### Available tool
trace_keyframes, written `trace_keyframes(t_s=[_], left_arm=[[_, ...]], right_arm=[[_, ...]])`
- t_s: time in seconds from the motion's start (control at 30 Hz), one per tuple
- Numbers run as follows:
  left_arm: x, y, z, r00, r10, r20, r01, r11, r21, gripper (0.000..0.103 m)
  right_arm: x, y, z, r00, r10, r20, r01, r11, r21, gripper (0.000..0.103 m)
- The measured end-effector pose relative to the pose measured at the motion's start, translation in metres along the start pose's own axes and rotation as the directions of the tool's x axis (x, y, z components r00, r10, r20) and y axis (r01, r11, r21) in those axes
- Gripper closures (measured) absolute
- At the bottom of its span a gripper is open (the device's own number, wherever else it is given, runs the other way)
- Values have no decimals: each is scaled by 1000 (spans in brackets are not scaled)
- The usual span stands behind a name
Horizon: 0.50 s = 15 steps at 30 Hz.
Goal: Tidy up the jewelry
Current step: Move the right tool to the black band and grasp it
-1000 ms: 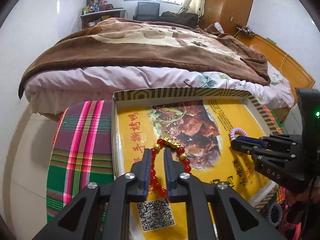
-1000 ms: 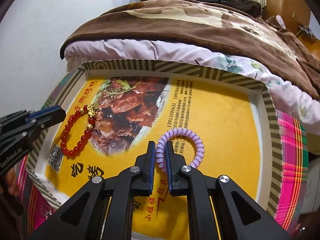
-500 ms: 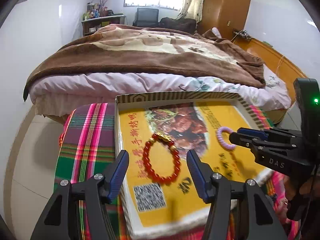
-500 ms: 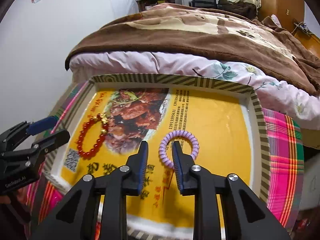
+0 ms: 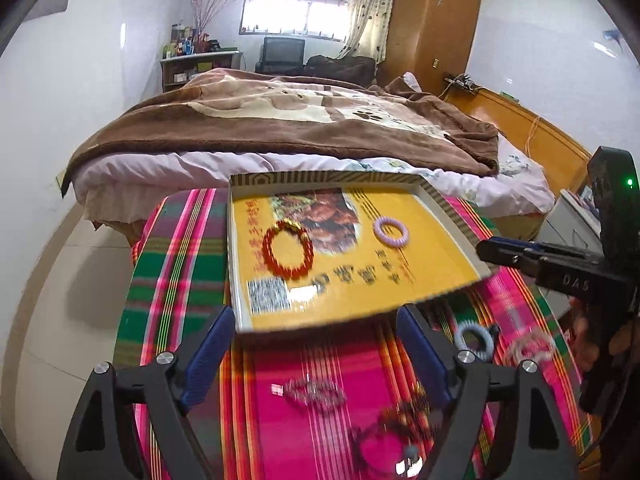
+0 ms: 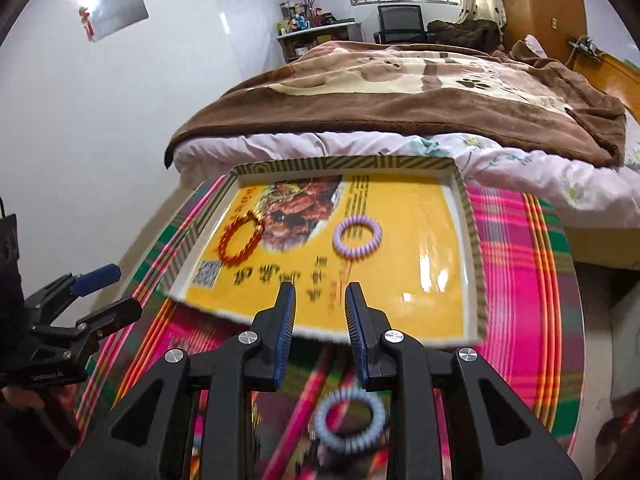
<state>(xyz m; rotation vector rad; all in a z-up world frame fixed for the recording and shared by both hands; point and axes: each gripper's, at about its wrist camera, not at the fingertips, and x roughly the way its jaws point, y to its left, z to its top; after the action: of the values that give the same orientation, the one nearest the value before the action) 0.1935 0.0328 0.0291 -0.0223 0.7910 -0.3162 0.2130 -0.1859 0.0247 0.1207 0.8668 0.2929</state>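
A yellow printed tray [image 5: 320, 178] [image 6: 474, 240] lies on the striped cloth. Inside it are a red bead bracelet [image 5: 287, 249] [image 6: 240, 242] and a purple spiral hair tie [image 5: 391, 232] [image 6: 357, 236]. My left gripper [image 5: 314, 320] [image 6: 116, 290] hangs over the tray's near edge, its jaws opening with nothing between them. My right gripper [image 6: 320, 294] [image 5: 486, 250] is open and bare above the same edge. On the cloth nearer me lie a blue-grey spiral tie [image 5: 474, 338] [image 6: 351, 420], a silvery chain bracelet [image 5: 316, 392], a dark bead bracelet [image 5: 400, 420] and a pale bracelet [image 5: 528, 348].
The pink, green and red striped cloth [image 5: 180, 264] covers a round table. A bed with a brown blanket [image 5: 280, 120] stands right behind the tray. Tiled floor [image 5: 60, 300] drops away at the left, and a wooden wardrobe [image 5: 432, 20] stands at the back.
Both grippers let go of their pieces and drew back and up from the tray. The left jaws spread wide, the right a little. The bracelet and purple tie stay in the tray.
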Motion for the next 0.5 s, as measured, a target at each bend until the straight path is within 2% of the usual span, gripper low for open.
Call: trace_keyframes(t_s=[0.2, 0.27, 0.37, 0.5], left_arm=[[-28, -14, -28, 999, -25, 23, 24, 999, 28, 20], [-38, -18, -38, 998, -48, 40, 47, 998, 31, 20], [-48, -18, -53, 996, -65, 53, 64, 998, 22, 16], [-51, -18, -73, 996, -77, 38, 77, 997, 15, 16]], right_arm=[[-36, -11, -36, 1000, 13, 23, -13, 1000, 5, 73], [-51, -17, -52, 999, 10, 41, -10, 1000, 7, 55], [-65, -24, -74, 999, -16, 48, 16, 1000, 8, 54], [-75, -34, -109, 997, -79, 21, 78, 997, 14, 53]])
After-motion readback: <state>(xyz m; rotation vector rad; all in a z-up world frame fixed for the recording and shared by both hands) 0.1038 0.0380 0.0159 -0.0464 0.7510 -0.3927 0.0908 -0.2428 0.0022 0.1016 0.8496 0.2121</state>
